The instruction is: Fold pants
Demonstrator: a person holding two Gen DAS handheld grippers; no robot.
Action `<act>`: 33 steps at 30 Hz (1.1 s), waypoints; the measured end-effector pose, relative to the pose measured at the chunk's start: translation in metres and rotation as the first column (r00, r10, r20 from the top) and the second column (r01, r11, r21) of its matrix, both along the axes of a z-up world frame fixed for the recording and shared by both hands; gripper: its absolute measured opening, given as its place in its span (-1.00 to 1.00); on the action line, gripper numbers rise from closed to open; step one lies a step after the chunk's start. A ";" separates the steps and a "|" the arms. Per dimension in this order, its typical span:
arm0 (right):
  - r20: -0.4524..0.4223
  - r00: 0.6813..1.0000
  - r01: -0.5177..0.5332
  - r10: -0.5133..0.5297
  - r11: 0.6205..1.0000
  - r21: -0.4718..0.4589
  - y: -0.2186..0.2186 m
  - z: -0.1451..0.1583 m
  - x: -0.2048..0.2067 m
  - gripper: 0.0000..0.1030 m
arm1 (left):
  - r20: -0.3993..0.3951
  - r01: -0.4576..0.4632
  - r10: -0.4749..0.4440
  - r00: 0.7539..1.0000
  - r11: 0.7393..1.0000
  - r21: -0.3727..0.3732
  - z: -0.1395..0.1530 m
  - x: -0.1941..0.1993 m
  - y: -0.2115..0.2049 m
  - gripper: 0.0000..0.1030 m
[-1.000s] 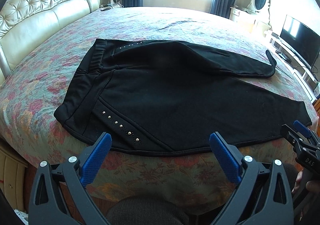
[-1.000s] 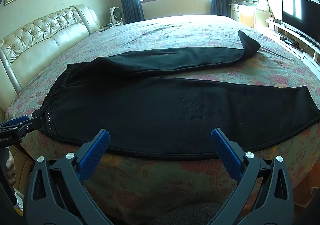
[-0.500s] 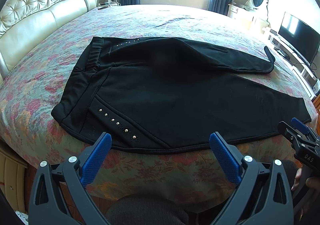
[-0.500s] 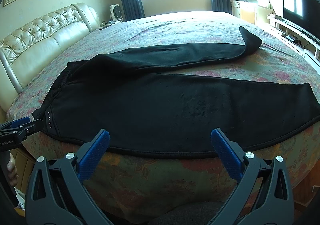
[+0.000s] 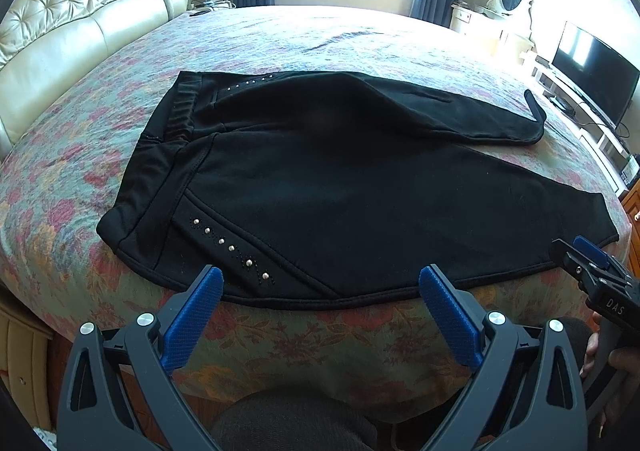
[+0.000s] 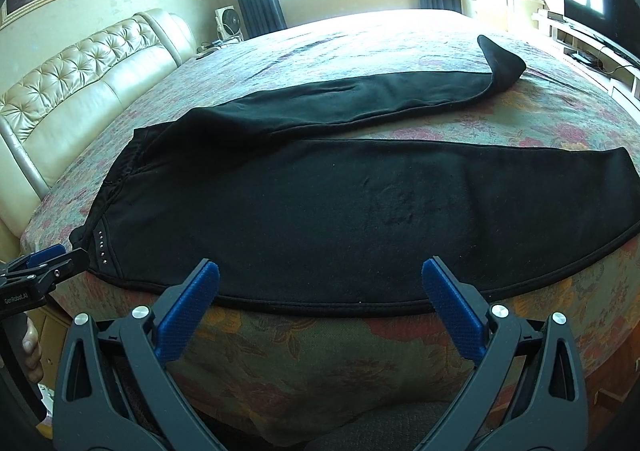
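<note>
On the bed: black pants (image 5: 340, 187) lie spread flat on the floral bedspread (image 5: 280, 39), close to the near edge, nothing yet folded.
Long axis: runs left to right across the near side of the bed, roughly along its edge.
Pointing: waistband (image 5: 176, 119) at the left, toward the padded headboard (image 5: 80, 19); hems at the right, toward the television (image 5: 592, 71).
Legs: near leg (image 6: 400, 211) lies straight and flat; far leg (image 6: 360, 99) splays away from it, a wedge of bedspread showing between them, and its hem (image 6: 500, 63) is curled upward.
Studs: a row of metal studs (image 5: 230, 249) marks the near hip, just ahead of the left tool.
Left tool (image 5: 320, 291): wide open, holding nothing, hovering at the near seam by the hip.
Right tool (image 6: 320, 283): wide open, empty, hovering at the near seam around mid-leg.
Step in hand: judged to be the approach for a first grasp, with no cloth pinched yet.
Doing it well: pinch only the edge seam, both layers together, one tool near the waist and one toward the hem; lift evenly so the cloth does not sag between them; lay one leg squarely over the other and flatten the curled hem.
Risk: catching the bedspread along with the seam.
</note>
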State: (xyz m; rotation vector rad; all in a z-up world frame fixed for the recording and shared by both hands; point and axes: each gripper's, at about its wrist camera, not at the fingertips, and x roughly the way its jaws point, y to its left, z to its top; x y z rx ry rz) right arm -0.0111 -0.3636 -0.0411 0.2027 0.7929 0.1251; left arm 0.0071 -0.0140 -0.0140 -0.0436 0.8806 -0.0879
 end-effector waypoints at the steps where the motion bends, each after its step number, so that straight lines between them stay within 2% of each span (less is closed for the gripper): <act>1: 0.000 1.000 0.001 -0.001 1.000 0.003 0.000 0.000 0.001 0.96 | 0.017 -0.003 0.003 1.000 1.000 -0.009 0.004 0.002 0.006 0.90; 2: -0.001 1.000 0.001 -0.001 1.000 0.005 -0.001 0.000 0.002 0.96 | 0.032 -0.007 0.008 0.999 1.000 -0.025 0.008 0.003 0.011 0.90; 4: -0.003 1.000 -0.002 0.002 1.000 0.011 0.000 0.001 0.005 0.96 | 0.033 0.007 -0.004 0.999 0.995 -0.104 0.016 0.013 0.029 0.90; 7: -0.010 1.000 -0.014 0.014 1.000 0.019 0.002 0.001 0.012 0.96 | 0.020 0.068 -0.065 0.998 0.965 -0.252 0.019 0.031 0.064 0.90; 12: -0.010 0.999 -0.037 0.037 0.999 0.028 0.010 0.005 0.030 0.96 | 0.033 -0.046 0.057 0.998 0.958 -0.283 0.024 0.077 0.128 0.90; 16: -0.006 0.998 -0.066 0.066 0.997 0.031 0.020 0.008 0.048 0.96 | 0.024 -0.077 0.094 0.995 0.917 -0.392 0.027 0.141 0.183 0.90; 18: -0.003 0.997 -0.083 0.083 0.996 0.025 0.026 0.009 0.057 0.96 | 0.010 -0.105 0.120 0.993 0.900 -0.423 0.022 0.176 0.202 0.90; 21: -0.003 0.994 -0.109 0.109 0.994 0.028 0.035 0.008 0.069 0.96 | -0.028 -0.157 0.160 0.987 0.894 -0.420 0.008 0.229 0.222 0.90; 23: -0.010 0.992 -0.129 0.129 0.991 0.030 0.040 0.006 0.076 0.96 | -0.072 -0.167 0.151 0.986 0.910 -0.380 -0.008 0.262 0.225 0.90; 26: -0.016 0.987 -0.162 0.162 0.987 0.021 0.047 0.004 0.084 0.96 | -0.096 -0.175 0.153 0.983 0.939 -0.296 -0.025 0.295 0.225 0.90; 29: -0.018 0.983 -0.181 0.181 0.983 0.021 0.049 0.001 0.091 0.96 | -0.215 -0.165 0.108 0.971 0.950 -0.266 -0.048 0.318 0.225 0.90; 30: -0.018 0.982 -0.185 0.186 0.982 0.028 0.050 0.000 0.093 0.96 | -0.224 -0.151 0.095 0.970 0.956 -0.251 -0.051 0.323 0.225 0.90; 33: -0.032 0.979 -0.201 0.203 0.978 0.048 0.053 -0.005 0.099 0.96 | -0.156 -0.100 0.066 0.986 0.969 -0.227 -0.048 0.327 0.222 0.90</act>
